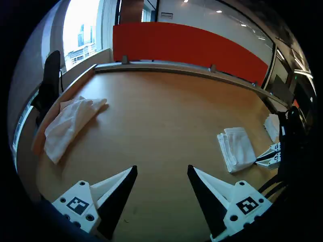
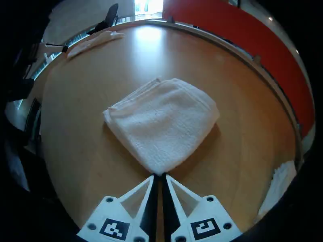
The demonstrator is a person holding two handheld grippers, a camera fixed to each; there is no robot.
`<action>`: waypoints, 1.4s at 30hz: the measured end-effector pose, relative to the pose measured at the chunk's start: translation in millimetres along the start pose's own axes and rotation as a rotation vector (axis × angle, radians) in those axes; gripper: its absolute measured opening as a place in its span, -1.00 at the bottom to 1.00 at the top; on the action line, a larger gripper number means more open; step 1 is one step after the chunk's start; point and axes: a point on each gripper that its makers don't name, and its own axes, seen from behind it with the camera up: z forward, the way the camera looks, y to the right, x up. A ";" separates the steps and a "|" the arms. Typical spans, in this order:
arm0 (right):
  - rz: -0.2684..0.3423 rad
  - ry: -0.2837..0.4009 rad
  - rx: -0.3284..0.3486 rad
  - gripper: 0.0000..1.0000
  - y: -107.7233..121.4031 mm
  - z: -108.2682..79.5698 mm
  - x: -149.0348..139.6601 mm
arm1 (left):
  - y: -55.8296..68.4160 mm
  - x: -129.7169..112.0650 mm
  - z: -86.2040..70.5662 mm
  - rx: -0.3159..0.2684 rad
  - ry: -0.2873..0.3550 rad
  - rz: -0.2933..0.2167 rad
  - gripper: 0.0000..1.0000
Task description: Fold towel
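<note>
A folded white towel (image 2: 161, 121) lies flat on the wooden table (image 2: 80, 121), one corner pointing at my right gripper (image 2: 160, 176). That gripper is shut, its tips touching the corner, and no cloth shows between the fingers. In the left gripper view the same folded towel (image 1: 238, 148) sits at the right with the right gripper (image 1: 258, 160) at its edge. My left gripper (image 1: 162, 167) hovers open over bare table (image 1: 161, 121), holding nothing. A crumpled white towel (image 1: 70, 123) lies at the table's far left edge, also seen as the crumpled towel (image 2: 95, 40) in the right gripper view.
A red partition (image 1: 181, 44) runs behind the table's back rail. A black chair (image 1: 50, 84) stands by the window at the left. More white cloth (image 2: 278, 181) lies near the table's right edge, seen as white cloth (image 1: 273, 125) in the left gripper view.
</note>
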 end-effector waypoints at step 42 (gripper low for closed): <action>-0.142 0.232 -0.082 -0.91 56.7 -130.1 189.1 | 6.7 16.9 -6.7 -0.031 0.062 -0.009 0.83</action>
